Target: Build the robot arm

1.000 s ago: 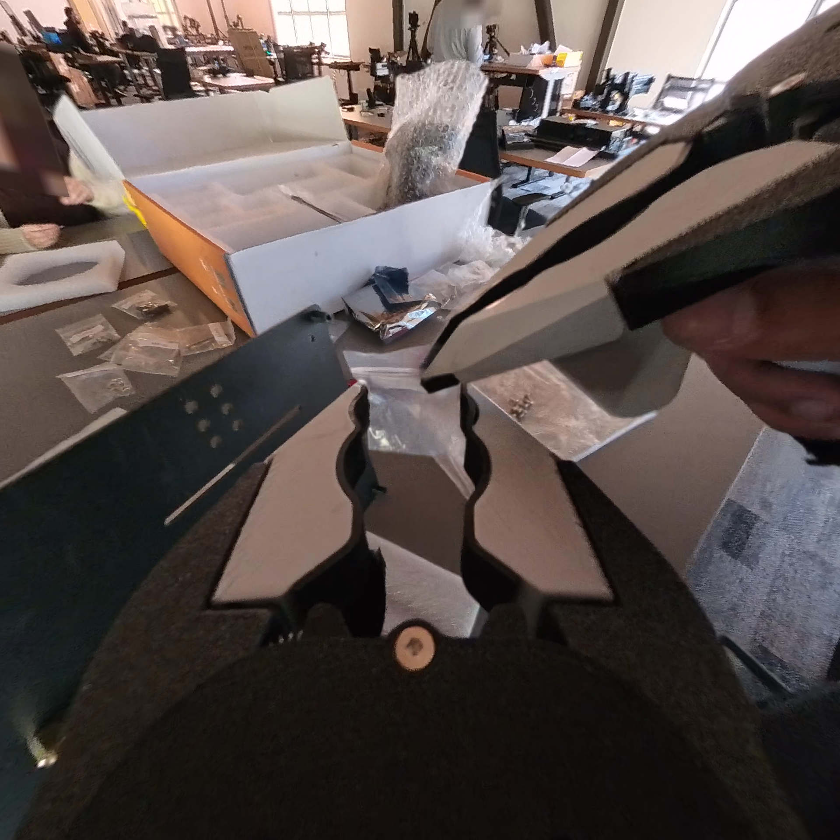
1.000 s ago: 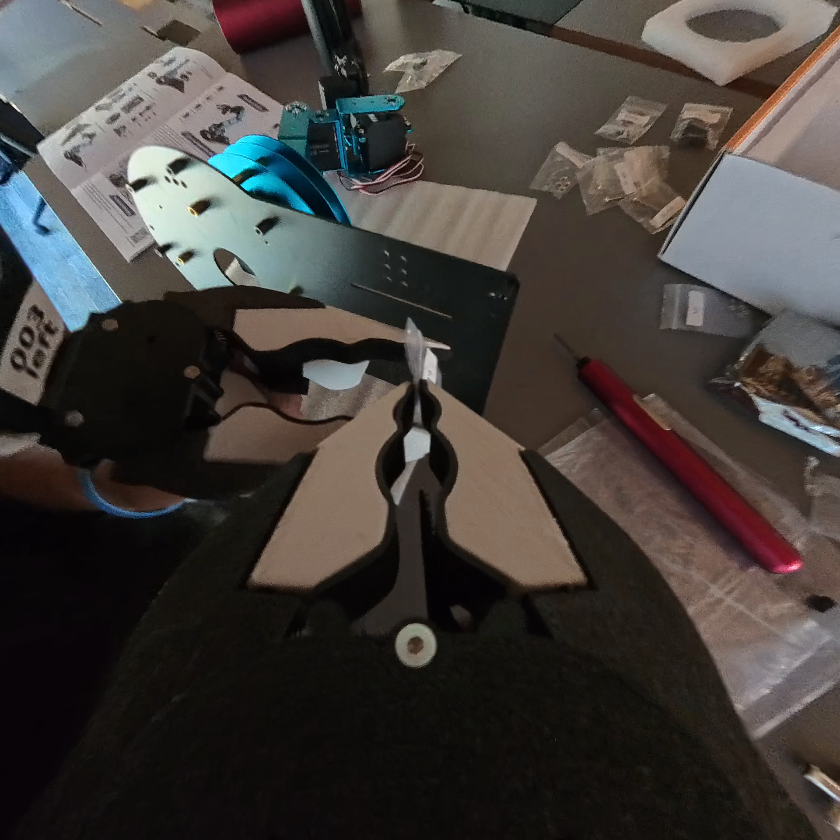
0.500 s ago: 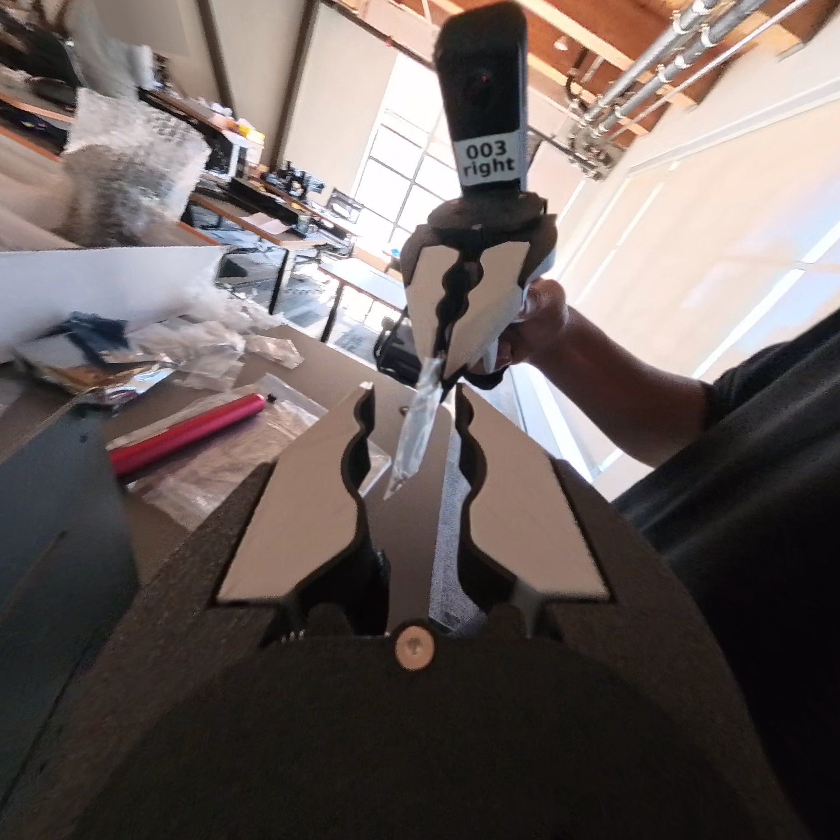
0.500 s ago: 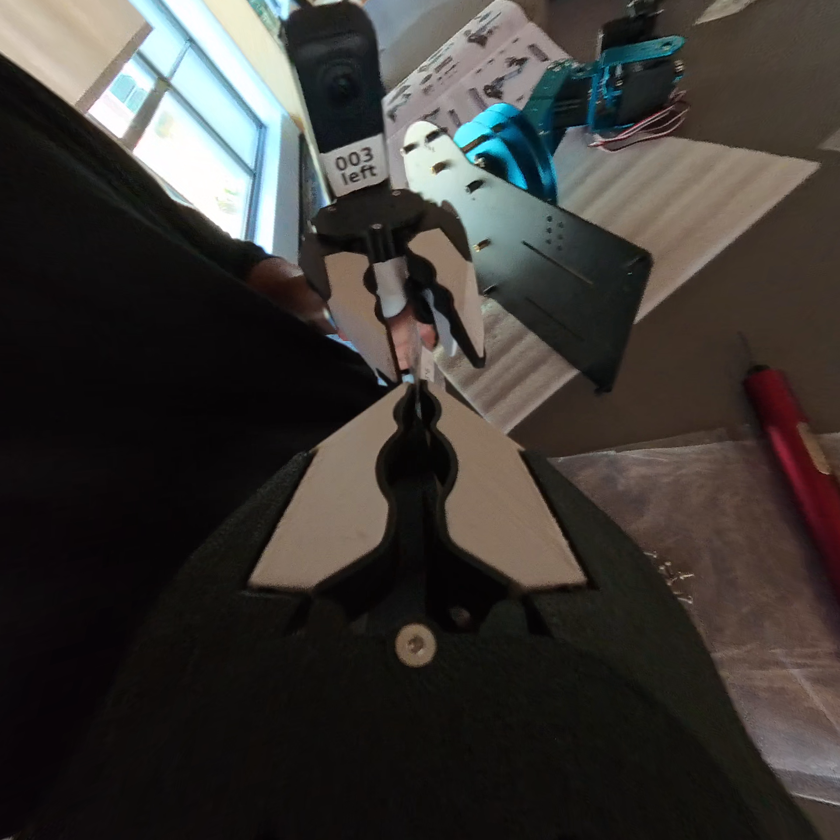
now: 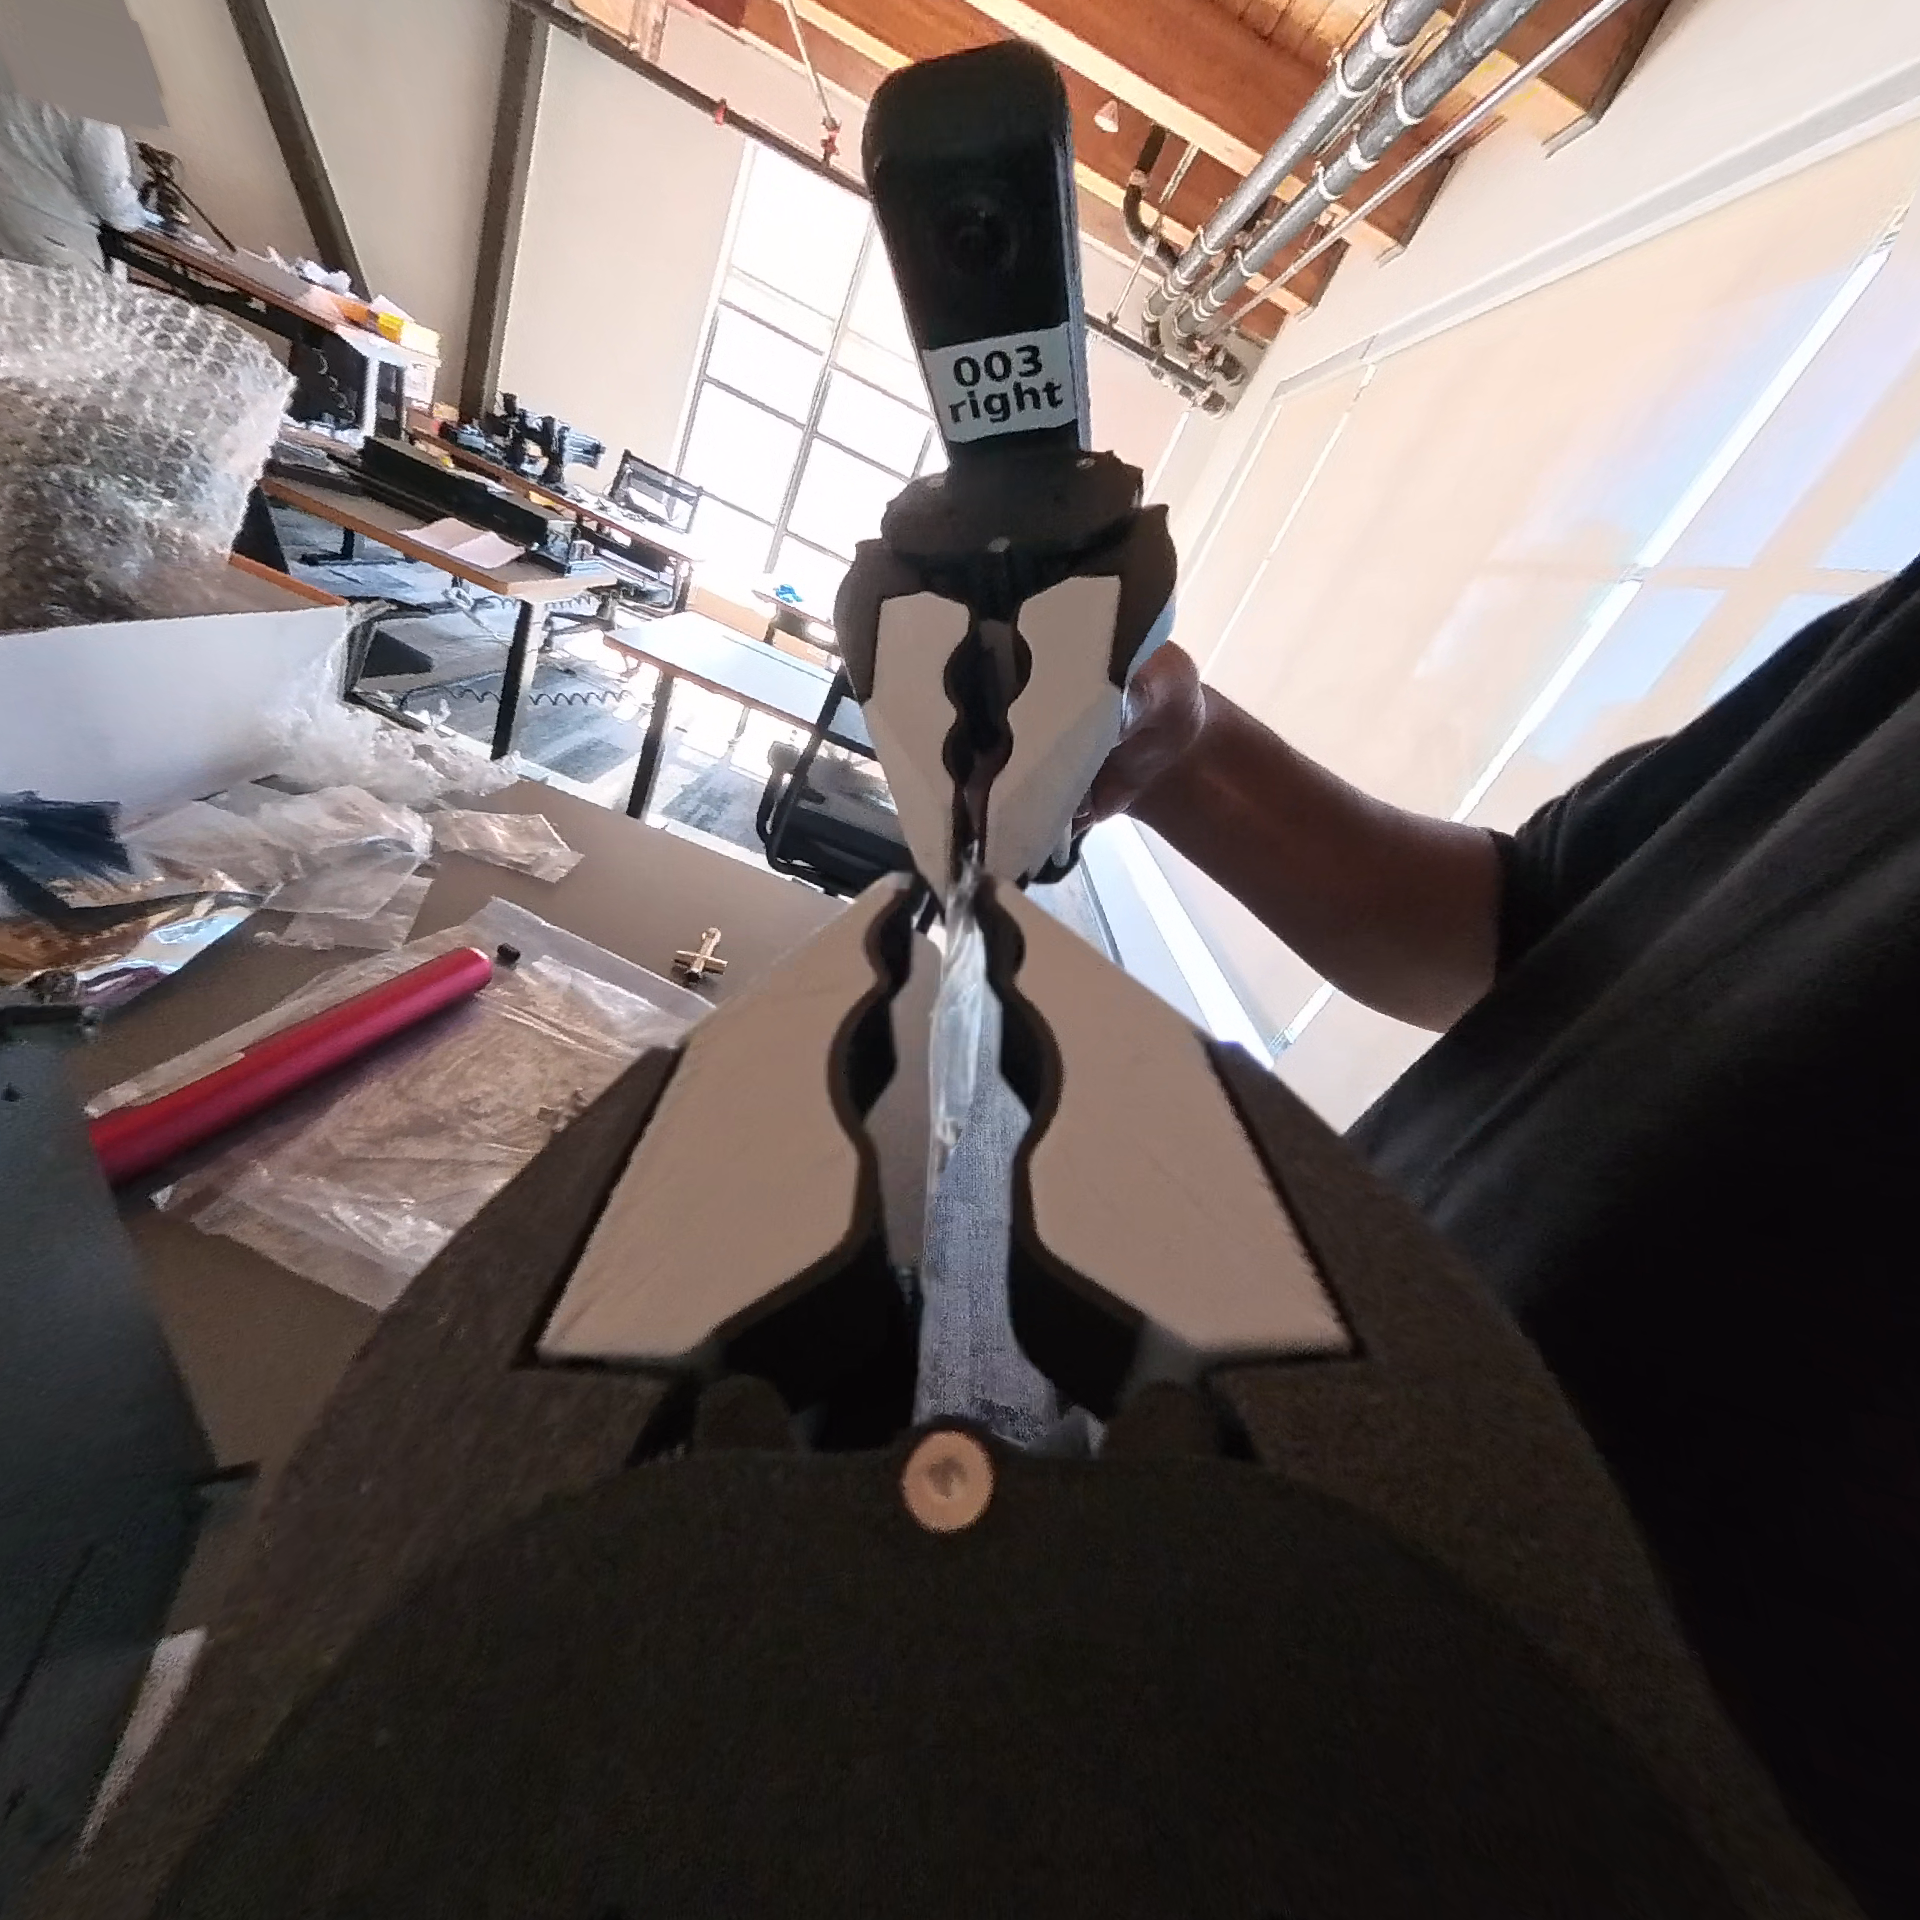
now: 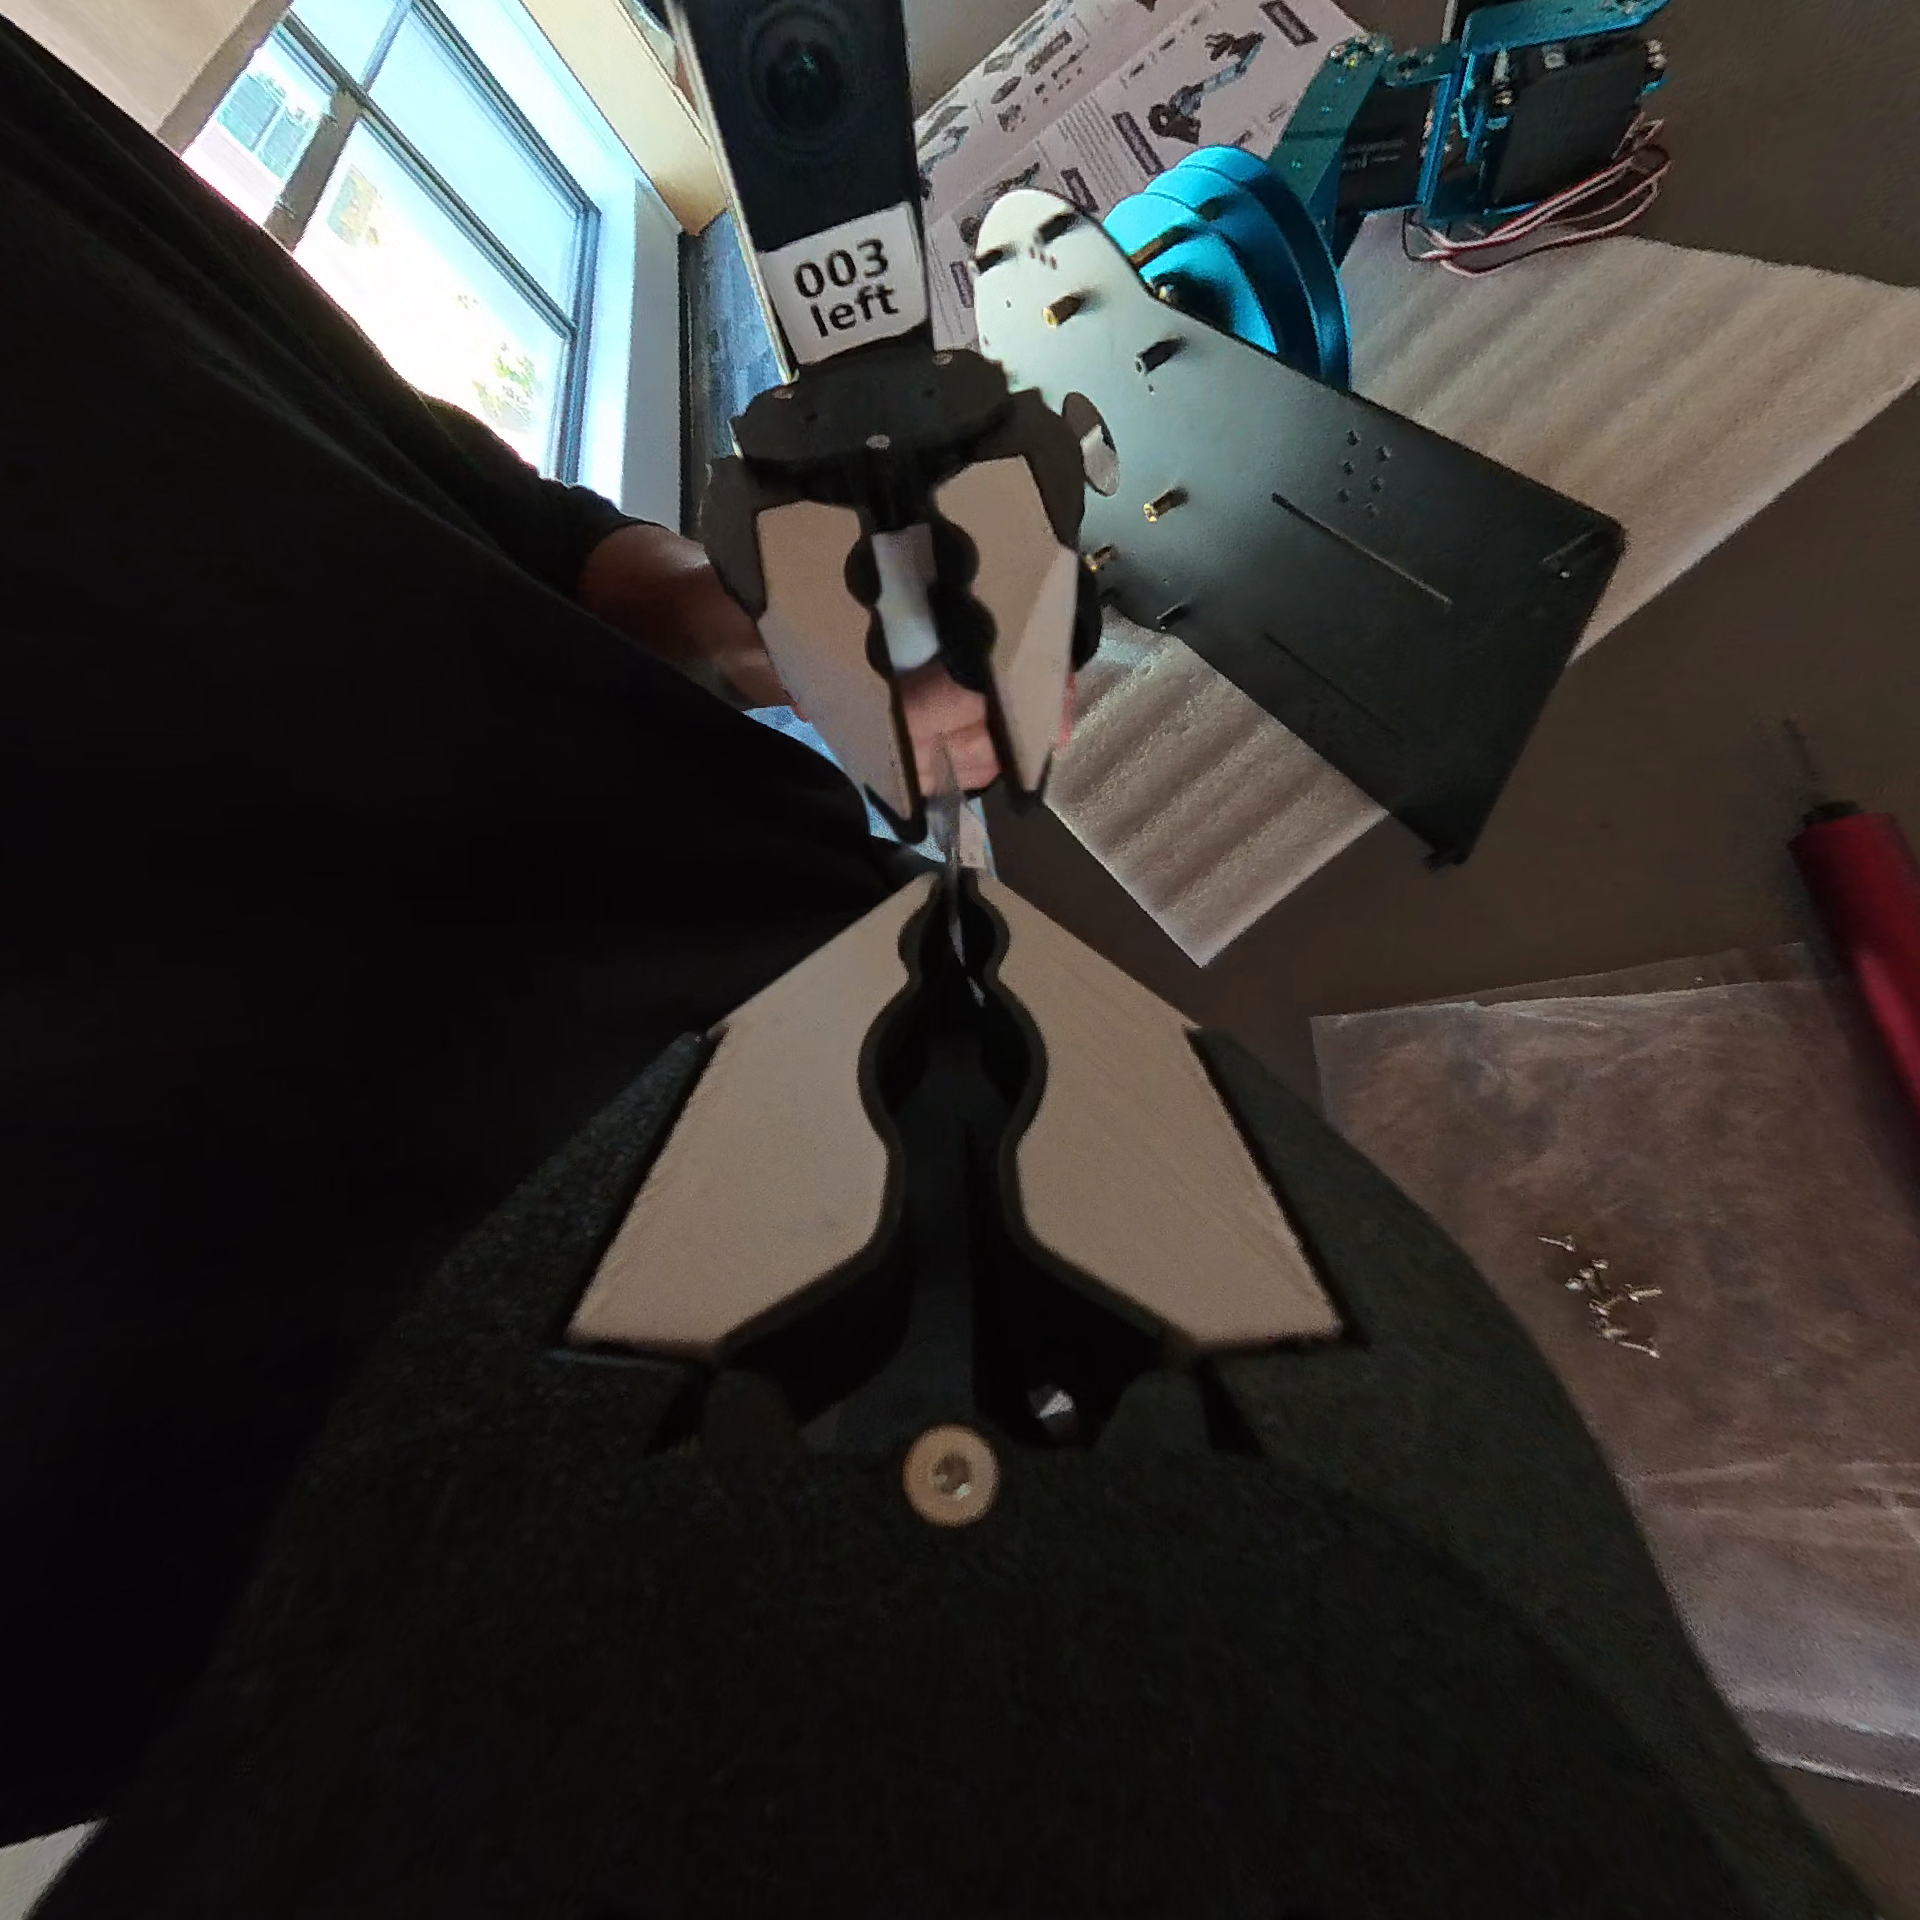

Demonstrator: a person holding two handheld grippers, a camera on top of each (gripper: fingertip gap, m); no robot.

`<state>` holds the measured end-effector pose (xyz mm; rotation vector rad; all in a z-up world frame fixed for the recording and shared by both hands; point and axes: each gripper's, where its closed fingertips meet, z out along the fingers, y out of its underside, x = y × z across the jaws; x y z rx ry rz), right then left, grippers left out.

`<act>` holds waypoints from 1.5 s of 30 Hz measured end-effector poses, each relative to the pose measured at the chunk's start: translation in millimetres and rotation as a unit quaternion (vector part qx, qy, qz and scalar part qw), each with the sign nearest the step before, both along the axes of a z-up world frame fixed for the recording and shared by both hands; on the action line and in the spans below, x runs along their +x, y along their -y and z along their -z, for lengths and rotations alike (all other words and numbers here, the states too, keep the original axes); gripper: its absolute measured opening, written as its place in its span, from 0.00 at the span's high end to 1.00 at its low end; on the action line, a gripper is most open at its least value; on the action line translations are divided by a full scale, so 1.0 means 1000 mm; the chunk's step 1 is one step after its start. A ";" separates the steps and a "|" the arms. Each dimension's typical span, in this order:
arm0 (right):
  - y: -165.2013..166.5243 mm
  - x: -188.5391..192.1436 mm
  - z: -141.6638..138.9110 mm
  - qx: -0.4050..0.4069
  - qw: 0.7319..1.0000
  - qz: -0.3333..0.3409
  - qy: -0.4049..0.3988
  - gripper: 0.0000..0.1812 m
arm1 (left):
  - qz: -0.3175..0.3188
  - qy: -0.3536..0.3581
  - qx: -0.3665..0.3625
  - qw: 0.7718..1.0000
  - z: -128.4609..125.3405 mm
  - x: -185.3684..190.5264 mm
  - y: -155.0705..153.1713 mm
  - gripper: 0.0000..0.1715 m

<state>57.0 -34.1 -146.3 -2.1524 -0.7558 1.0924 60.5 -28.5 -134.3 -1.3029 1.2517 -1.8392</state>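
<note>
Small clear bag (image 5: 954,1023) pinched in closed right gripper (image 6: 951,883), between near-closed left gripper (image 5: 951,894) tips, above red screwdriver (image 5: 281,1049).

The left gripper (image 5: 954,883) and the right gripper (image 6: 951,881) point straight at each other, tip to tip, raised above the table. The right gripper's fingers are pressed together at the tips. The left gripper's fingers stand closer at the tips than at the base, with a narrow gap between them. A bare hand (image 5: 1148,717) grips the right gripper's handle, forearm running back to a dark sleeve (image 5: 1662,935).
</note>
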 end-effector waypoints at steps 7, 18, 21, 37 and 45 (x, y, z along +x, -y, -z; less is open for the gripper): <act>0.002 -0.008 -0.004 0.010 1.000 0.000 -0.007 1.00 | 0.011 0.005 0.022 1.000 0.002 -0.009 0.011 1.00; -0.012 -0.025 -0.034 0.128 0.977 0.088 -0.144 0.99 | 0.001 0.067 -0.058 0.996 -0.024 -0.025 0.001 1.00; -0.011 -0.029 -0.036 0.149 0.974 0.097 -0.142 1.00 | -0.004 0.072 -0.066 0.995 -0.027 -0.029 0.001 1.00; -0.227 -0.004 -0.018 0.126 0.967 0.111 0.191 1.00 | -0.272 -0.043 0.013 0.961 -0.023 -0.190 -0.086 1.00; -0.457 -0.034 0.116 0.019 0.861 0.100 0.498 0.99 | -0.441 -0.110 0.003 0.891 0.002 -0.308 -0.136 0.93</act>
